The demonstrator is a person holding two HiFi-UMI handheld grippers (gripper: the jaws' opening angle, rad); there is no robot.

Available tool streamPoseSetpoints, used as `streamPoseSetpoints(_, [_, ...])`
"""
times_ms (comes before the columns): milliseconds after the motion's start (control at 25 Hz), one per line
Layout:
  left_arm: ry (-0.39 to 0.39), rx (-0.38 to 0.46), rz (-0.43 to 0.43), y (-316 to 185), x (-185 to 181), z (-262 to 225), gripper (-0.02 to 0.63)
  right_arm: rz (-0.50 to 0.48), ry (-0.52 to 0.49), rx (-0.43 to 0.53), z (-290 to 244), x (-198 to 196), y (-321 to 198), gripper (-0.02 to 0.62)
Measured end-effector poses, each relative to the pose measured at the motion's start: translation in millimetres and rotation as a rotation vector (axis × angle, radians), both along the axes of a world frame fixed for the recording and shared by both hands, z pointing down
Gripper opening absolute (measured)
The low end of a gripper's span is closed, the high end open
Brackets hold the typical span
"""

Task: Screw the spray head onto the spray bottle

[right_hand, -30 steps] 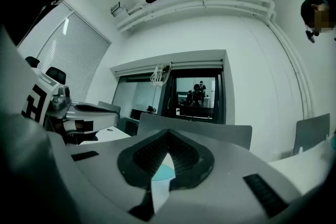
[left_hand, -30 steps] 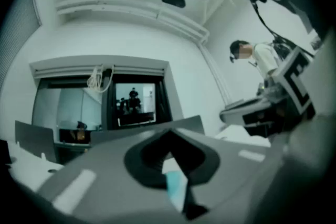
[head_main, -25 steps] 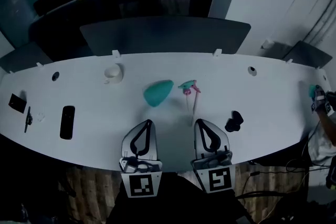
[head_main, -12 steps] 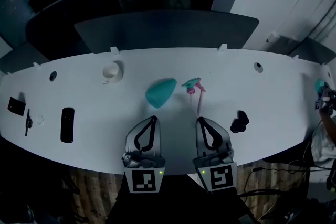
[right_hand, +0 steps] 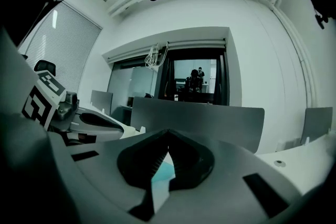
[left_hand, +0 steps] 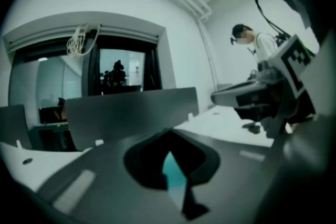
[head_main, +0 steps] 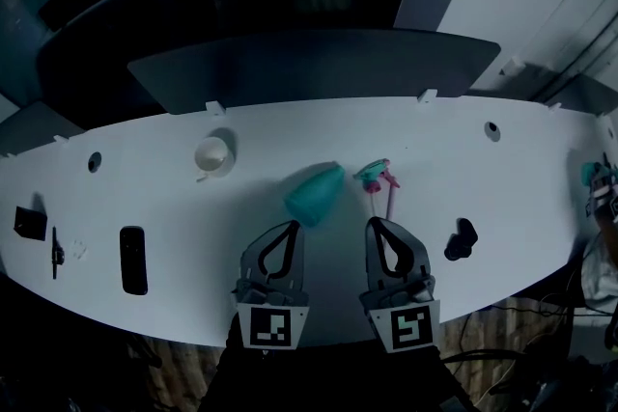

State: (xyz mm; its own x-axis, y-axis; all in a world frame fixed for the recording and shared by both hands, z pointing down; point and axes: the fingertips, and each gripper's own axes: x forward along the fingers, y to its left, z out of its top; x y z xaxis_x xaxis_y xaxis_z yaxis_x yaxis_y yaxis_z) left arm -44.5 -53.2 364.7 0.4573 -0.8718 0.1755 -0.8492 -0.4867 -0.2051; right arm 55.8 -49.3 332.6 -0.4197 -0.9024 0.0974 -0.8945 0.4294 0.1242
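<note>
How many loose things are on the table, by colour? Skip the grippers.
Teal: 1, bottle
Teal and pink: 1, spray head
White: 2, cup, scrap (too small to identify)
Black: 4, slab, square, stick, lump
Total: 8

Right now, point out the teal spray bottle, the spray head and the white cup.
teal spray bottle (head_main: 314,194): head view, on the middle of its body.
spray head (head_main: 374,175): head view, on its teal top part.
white cup (head_main: 212,154): head view, on the centre of its open mouth.
</note>
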Motion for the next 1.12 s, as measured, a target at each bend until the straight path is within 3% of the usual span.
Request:
streamPoseSetpoints(360, [-0.120, -0.034, 0.078, -13.6, 10.5, 22.6, 0.009, 0.017, 0.010, -0.048, 14.6, -1.8, -20.5, 0.003])
streamPoseSetpoints(440, [-0.155, -0.061, 0.096, -13.7, 15.0, 28.9, 0.086, 0.007, 0.012, -0.052, 14.9, -0.4, -23.2, 0.003])
streamPoseSetpoints(480, [-0.167, -0.086, 0.102, -13.9, 17.2, 32.5, 0.092, 0.002, 0.014, -0.051, 14.8, 0.5, -24.4, 0.003])
streamPoseSetpoints(680, [-0.118, -0.259, 0.084, -24.9, 15.3, 47.1, 0.207, -0.013, 0.012, -0.057, 16.7, 5.4, -25.9, 0.003])
streamPoseSetpoints(800, [-0.134, -0.299, 0.096, -30.9, 13.6, 57.9, 0.319, -0.021, 0.011, -0.072, 21.5, 6.6, -23.0, 0.003])
streamPoseSetpoints(960, [-0.099, -0.345, 0.079, -34.8, 15.1, 73.1, 0.465, -0.030, 0.010, -0.072, 21.6, 9.4, -23.1, 0.003])
streamPoseSetpoints(1120, [-0.071, -0.396, 0.082, -37.7, 22.5, 89.9, 0.509, -0.030, 0.007, -0.073, 22.3, 14.1, -26.6, 0.003])
